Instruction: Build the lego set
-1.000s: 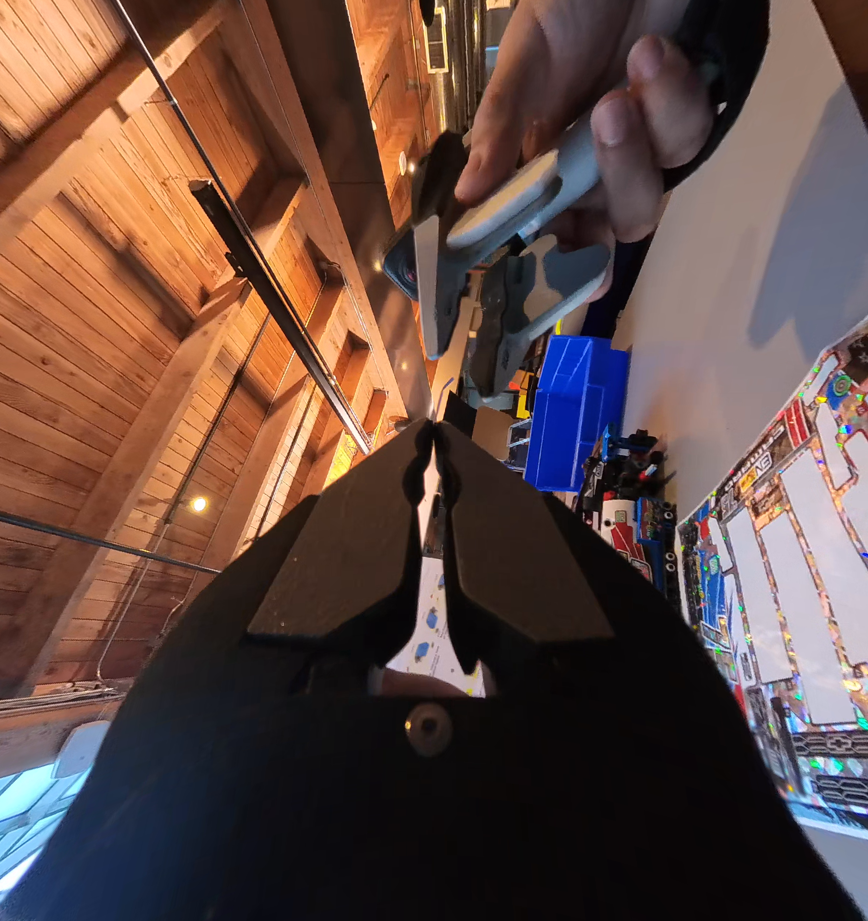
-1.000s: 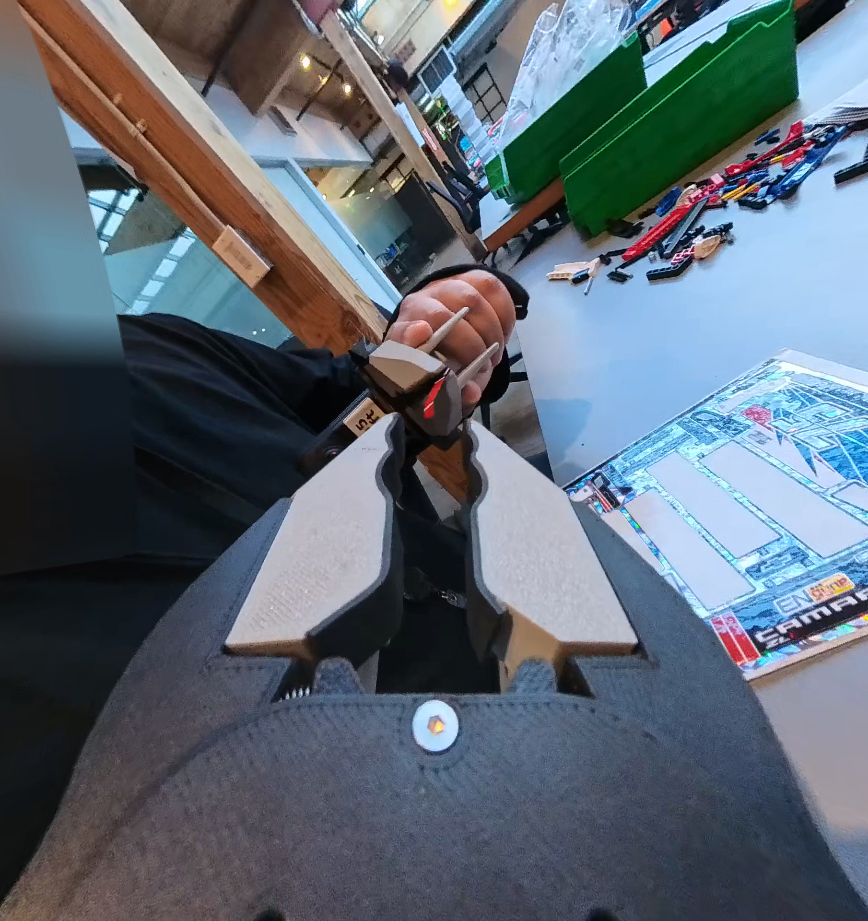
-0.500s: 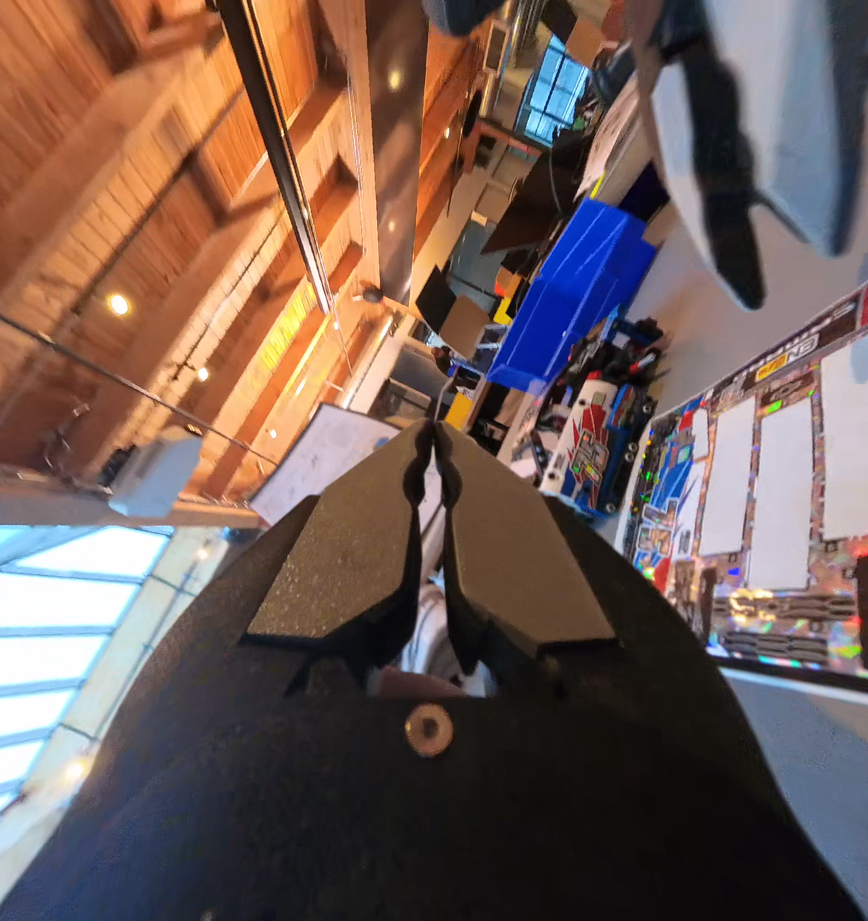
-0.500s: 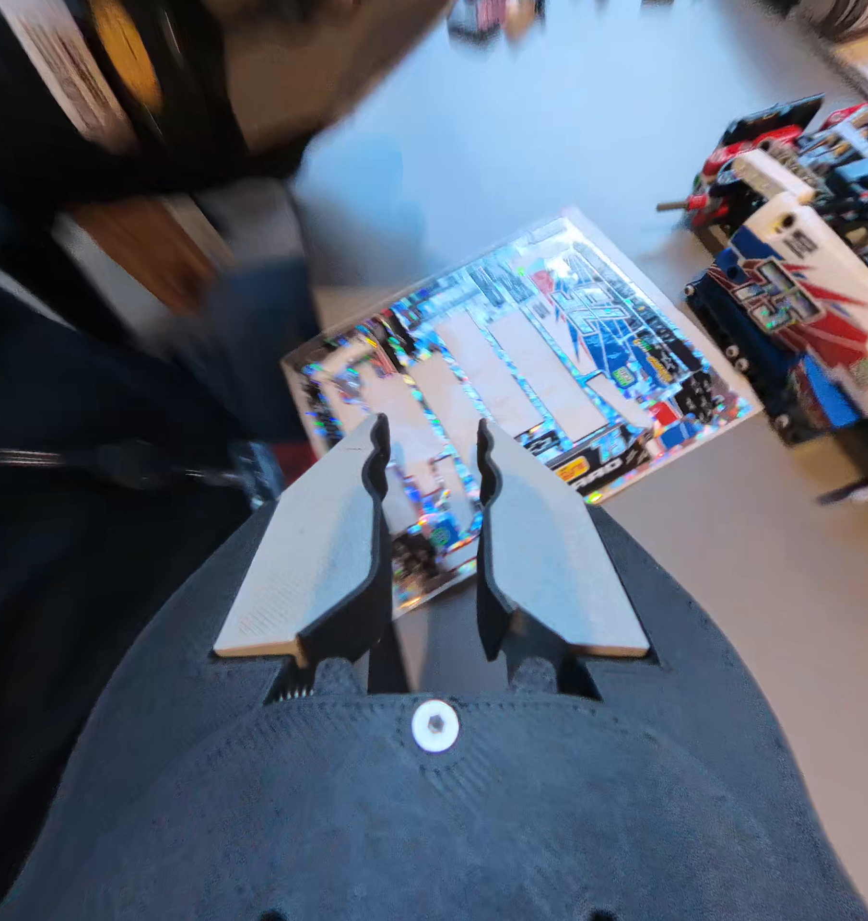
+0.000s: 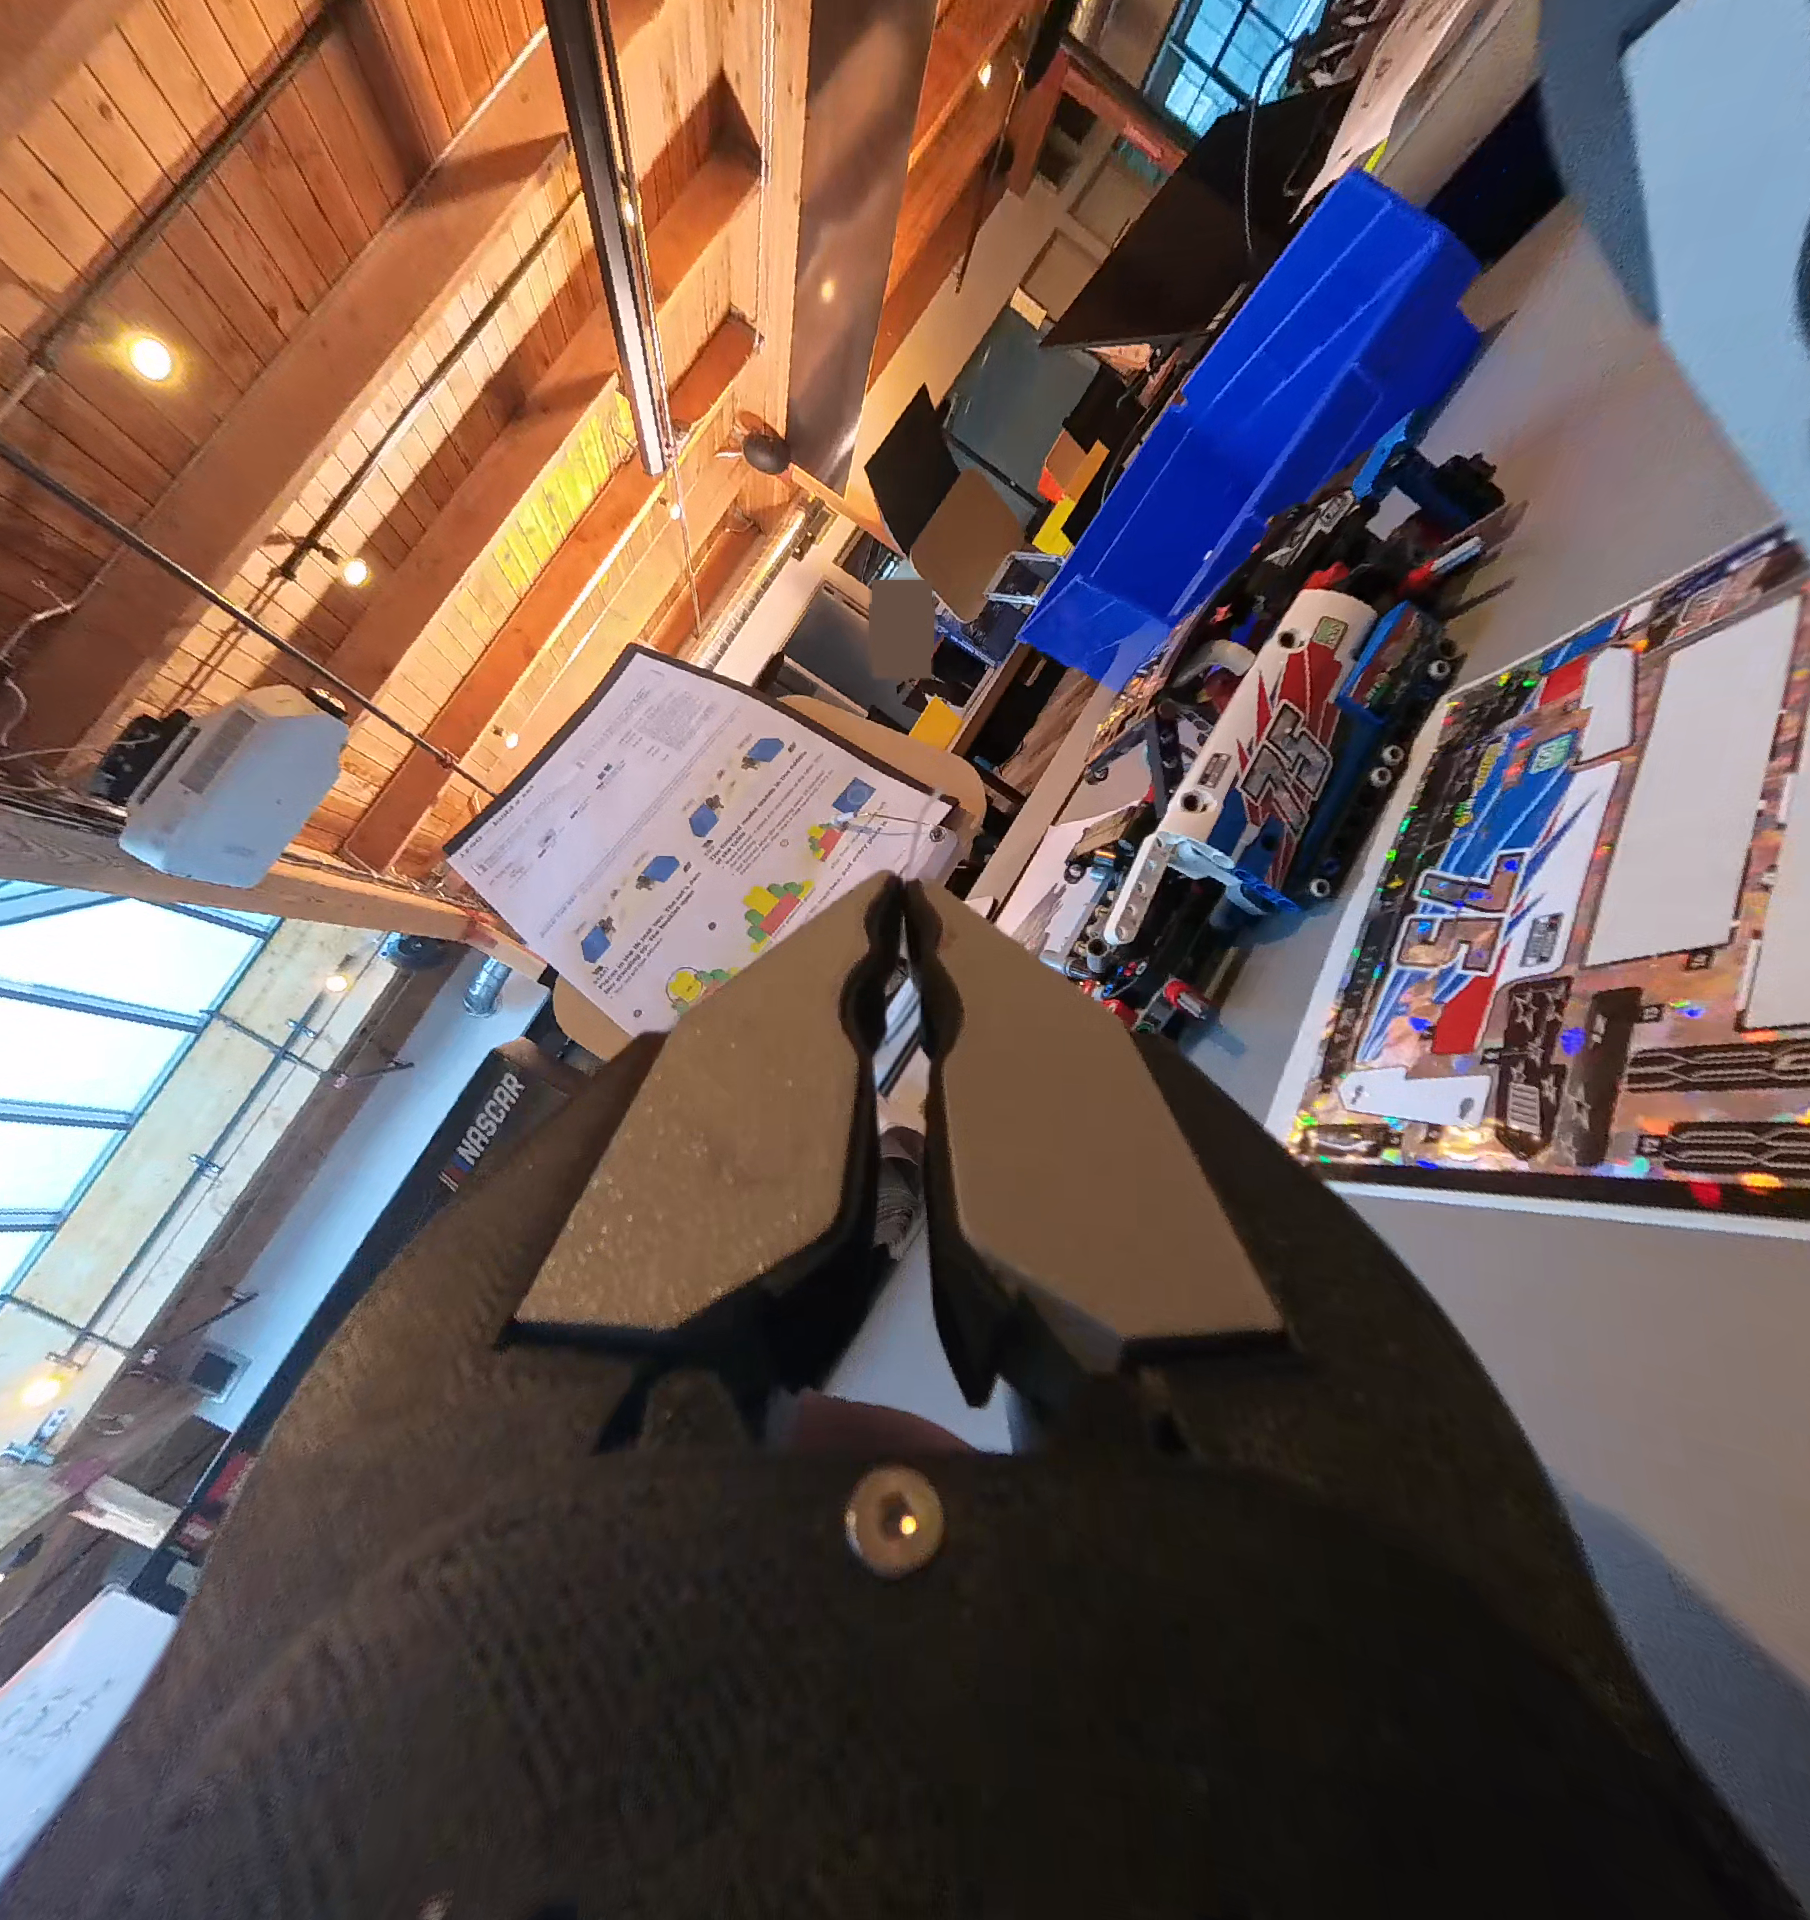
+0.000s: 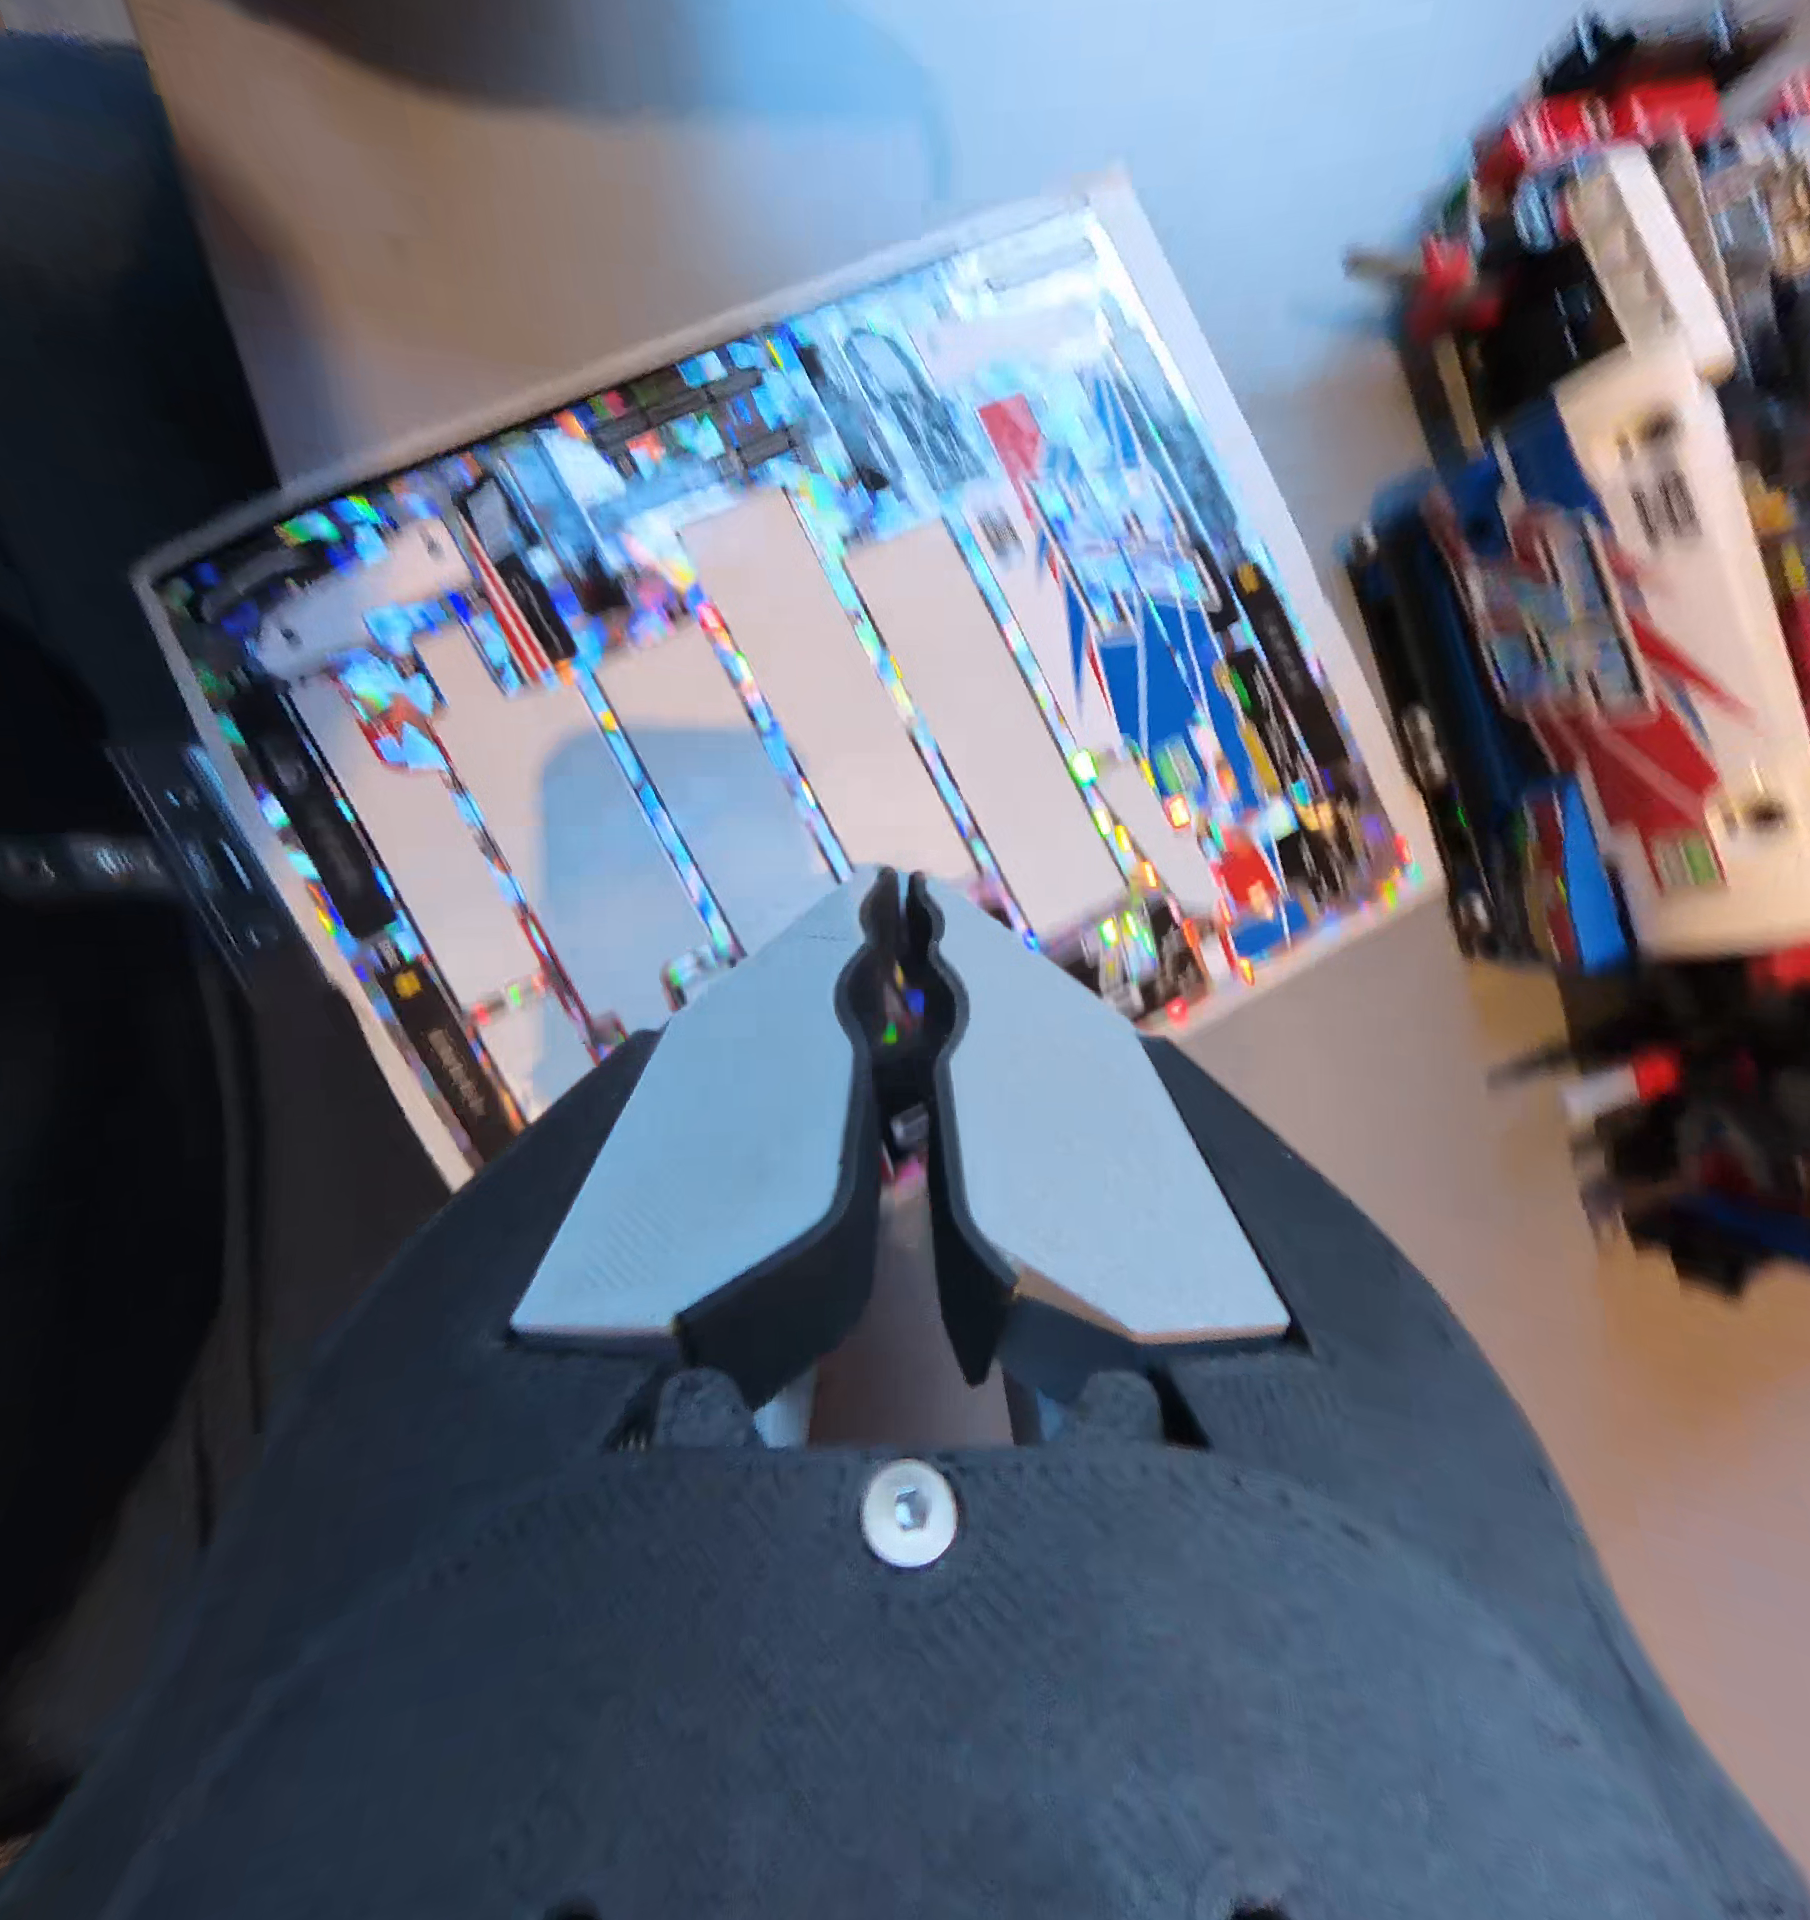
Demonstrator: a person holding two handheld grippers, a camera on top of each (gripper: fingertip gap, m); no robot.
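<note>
Both jaws clenched on nothing, the right gripper points at the sticker sheet mid-frame (lego car at right edge, blurred).

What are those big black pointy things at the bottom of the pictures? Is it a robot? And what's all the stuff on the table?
It's not a robot. A person holds a pinching tool in each hand, and each tool carries a camera that looks out along its two fingers. One picture comes from the left gripper, the other from the right gripper. Both are pinched shut, and I can't see anything held in either.

On the grey table lies a shiny sticker sheet with some stickers already peeled off. Next to it stands a half-built toy race car in white, blue and red. Behind the car is a blue bin. The right picture is blurry.
</note>
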